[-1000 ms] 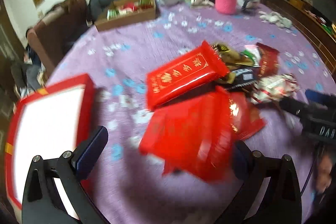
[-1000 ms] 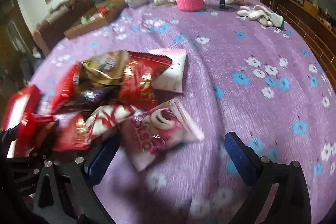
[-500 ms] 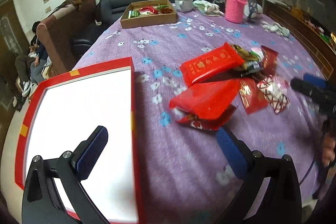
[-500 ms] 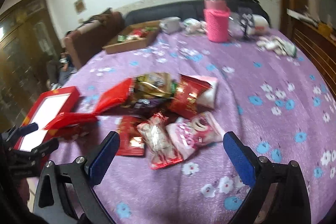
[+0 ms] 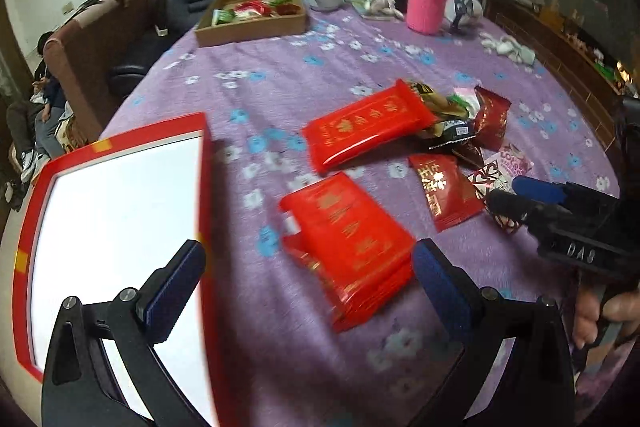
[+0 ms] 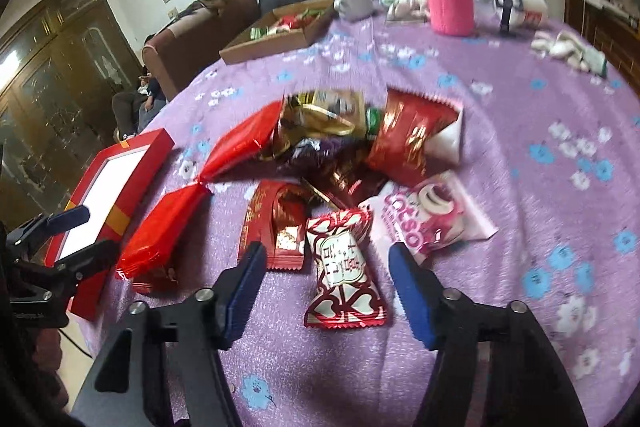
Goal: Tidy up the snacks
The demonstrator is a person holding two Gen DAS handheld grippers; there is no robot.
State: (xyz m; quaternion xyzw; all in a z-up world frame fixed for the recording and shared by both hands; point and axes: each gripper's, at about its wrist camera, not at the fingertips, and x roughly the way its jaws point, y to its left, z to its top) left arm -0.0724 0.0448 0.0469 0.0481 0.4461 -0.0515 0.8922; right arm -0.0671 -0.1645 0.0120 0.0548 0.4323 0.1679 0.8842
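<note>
My left gripper (image 5: pixel 306 277) hangs with fingers spread wide and nothing between them, above the nearer red packet (image 5: pixel 350 241), which lies flat on the purple flowered cloth (image 5: pixel 280 75) just beside the red box with the white inside (image 5: pixel 116 211). My right gripper (image 6: pixel 326 277) is likewise released, its blue pads flanking a red-and-white heart-patterned candy (image 6: pixel 344 271) without touching; the other snacks (image 6: pixel 340 139) are heaped just beyond

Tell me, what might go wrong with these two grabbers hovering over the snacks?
The right gripper straddles a heart-patterned candy crowded by the pink packet, so it might nip both. The left gripper sits over a red packet near the red box; its finger could bump the box.
</note>
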